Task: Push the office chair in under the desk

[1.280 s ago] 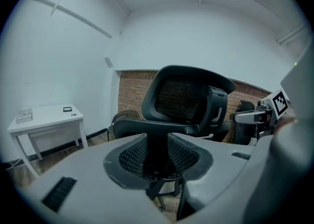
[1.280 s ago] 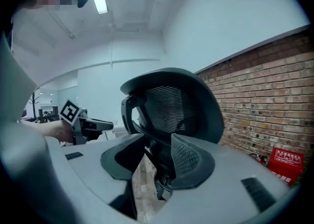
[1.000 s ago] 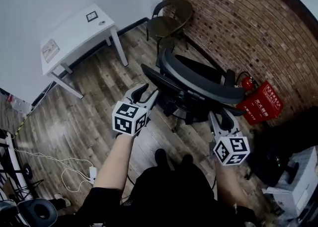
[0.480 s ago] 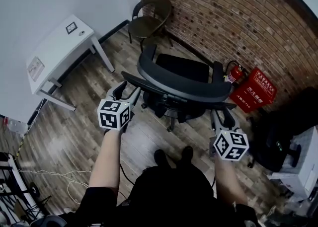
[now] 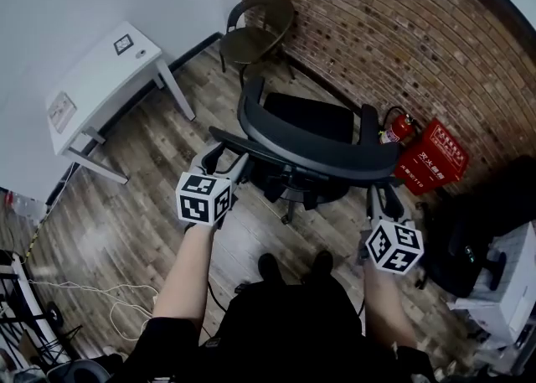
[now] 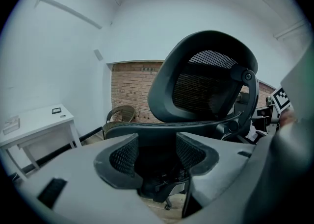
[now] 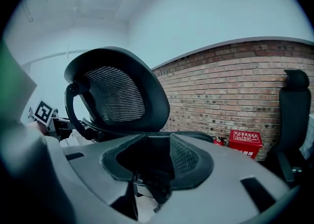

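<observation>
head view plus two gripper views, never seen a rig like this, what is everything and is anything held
A person holds a gripper in each hand; there is no robot. The head view looks down from their head: left gripper and right gripper, each with a marker cube, reach to the back of a black chair. A white desk stands at the left. The other two pictures come from a camera on each gripper, looking along its jaws at the chair. The left jaws have just been opening, the right closing; both stand apart, chair close ahead, nothing gripped.
</observation>
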Motion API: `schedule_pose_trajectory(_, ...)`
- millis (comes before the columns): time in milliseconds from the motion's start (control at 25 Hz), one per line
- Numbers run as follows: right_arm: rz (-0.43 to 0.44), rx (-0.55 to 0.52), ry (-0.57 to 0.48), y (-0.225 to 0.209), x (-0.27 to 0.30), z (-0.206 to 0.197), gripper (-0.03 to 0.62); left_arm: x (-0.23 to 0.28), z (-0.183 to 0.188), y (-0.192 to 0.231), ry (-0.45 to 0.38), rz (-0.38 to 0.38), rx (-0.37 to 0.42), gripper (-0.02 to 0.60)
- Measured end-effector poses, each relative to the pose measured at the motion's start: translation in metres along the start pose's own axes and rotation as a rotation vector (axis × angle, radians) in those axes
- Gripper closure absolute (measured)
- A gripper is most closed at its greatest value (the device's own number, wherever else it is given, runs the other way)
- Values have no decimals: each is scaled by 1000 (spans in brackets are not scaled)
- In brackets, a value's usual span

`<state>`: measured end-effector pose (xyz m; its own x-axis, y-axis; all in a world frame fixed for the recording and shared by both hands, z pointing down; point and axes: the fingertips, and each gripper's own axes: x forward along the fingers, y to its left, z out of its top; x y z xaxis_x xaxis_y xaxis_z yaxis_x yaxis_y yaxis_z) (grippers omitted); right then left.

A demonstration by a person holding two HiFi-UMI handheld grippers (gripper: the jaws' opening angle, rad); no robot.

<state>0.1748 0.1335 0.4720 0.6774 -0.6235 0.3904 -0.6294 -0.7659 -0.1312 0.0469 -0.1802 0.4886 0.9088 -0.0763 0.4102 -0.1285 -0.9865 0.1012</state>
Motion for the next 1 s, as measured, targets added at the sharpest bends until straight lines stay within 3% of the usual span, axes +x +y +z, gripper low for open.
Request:
schedule_pose_trajectory(240, 32, -18, -12, -23, 7, 9, 445, -1, -4, -20, -3, 41, -21, 359)
schedule_pose_trajectory(560, 182, -60, -2, -71, 14, 15, 496, 1, -11, -64, -10, 182, -93, 359)
schedule_pose_trajectory(1000, 369, -136, 30, -116, 33, 31, 478, 2, -15, -116, -42, 340, -181, 359)
